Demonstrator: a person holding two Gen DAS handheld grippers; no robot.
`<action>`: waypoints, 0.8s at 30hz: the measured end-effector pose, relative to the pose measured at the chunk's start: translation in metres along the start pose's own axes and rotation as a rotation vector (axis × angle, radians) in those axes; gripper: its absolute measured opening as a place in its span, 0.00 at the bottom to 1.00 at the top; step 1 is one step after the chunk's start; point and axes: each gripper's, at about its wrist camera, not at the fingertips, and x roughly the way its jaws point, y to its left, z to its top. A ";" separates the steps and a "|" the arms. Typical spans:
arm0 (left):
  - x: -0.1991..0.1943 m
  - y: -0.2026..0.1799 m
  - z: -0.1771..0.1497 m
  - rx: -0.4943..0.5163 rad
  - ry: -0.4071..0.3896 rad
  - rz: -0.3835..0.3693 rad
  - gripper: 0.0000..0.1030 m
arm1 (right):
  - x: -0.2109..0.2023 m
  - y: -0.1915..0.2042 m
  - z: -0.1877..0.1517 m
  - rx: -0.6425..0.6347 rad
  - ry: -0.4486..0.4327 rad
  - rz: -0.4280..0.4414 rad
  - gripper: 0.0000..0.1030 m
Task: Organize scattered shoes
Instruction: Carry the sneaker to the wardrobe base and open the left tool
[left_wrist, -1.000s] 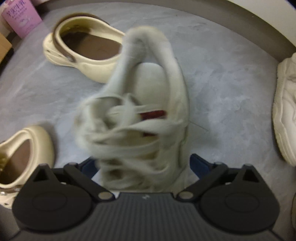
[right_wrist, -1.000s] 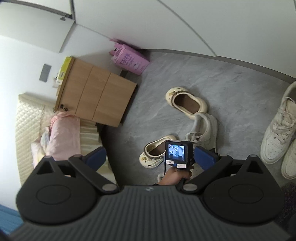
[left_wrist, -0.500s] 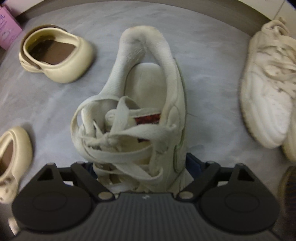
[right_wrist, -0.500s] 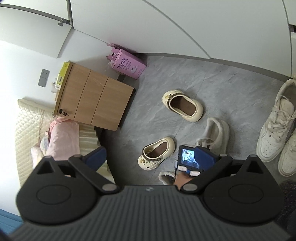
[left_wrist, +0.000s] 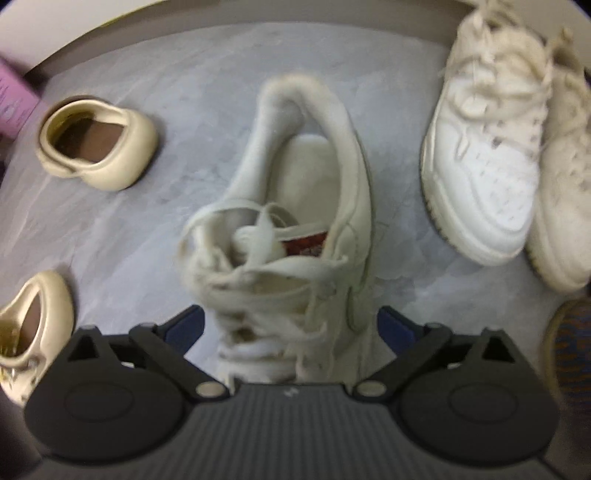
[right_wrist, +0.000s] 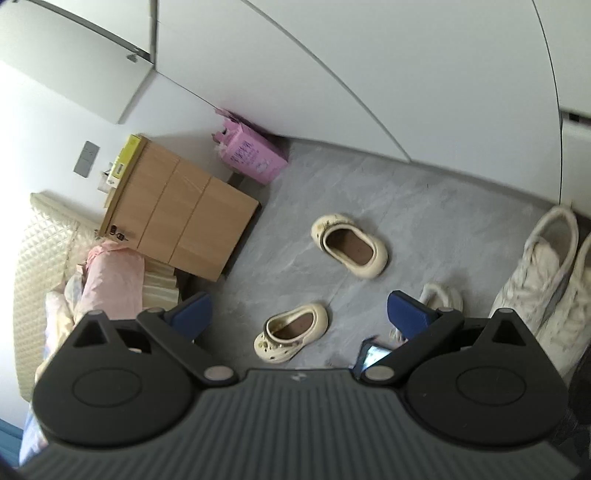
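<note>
Sneaker (left_wrist: 295, 236) carried nearer white pair (left_wrist: 491, 147) since earlier frame; left fingers (left_wrist: 290, 326) clamped on toe end, heel pointed away. Right fingers (right_wrist: 299, 310) held apart, idle.

The sneaker (left_wrist: 295, 236) is off-white with a red tongue label. Both clogs (right_wrist: 351, 249) (right_wrist: 291, 332) are cream with brown insoles. The floor (right_wrist: 424, 221) is mottled grey, the box (right_wrist: 251, 155) pink, the cabinet (right_wrist: 177, 206) light wood, the bedding (right_wrist: 110, 280) pale pink.
</note>
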 end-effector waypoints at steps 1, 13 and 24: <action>-0.008 0.002 -0.002 -0.017 0.001 -0.002 0.98 | -0.002 -0.001 0.001 -0.004 -0.008 -0.002 1.00; -0.156 0.021 0.005 -0.189 0.020 0.019 0.98 | -0.037 -0.013 0.012 -0.023 -0.084 0.042 1.00; -0.311 0.031 -0.012 -0.485 -0.150 0.081 1.00 | -0.053 -0.015 0.017 -0.096 -0.055 0.055 1.00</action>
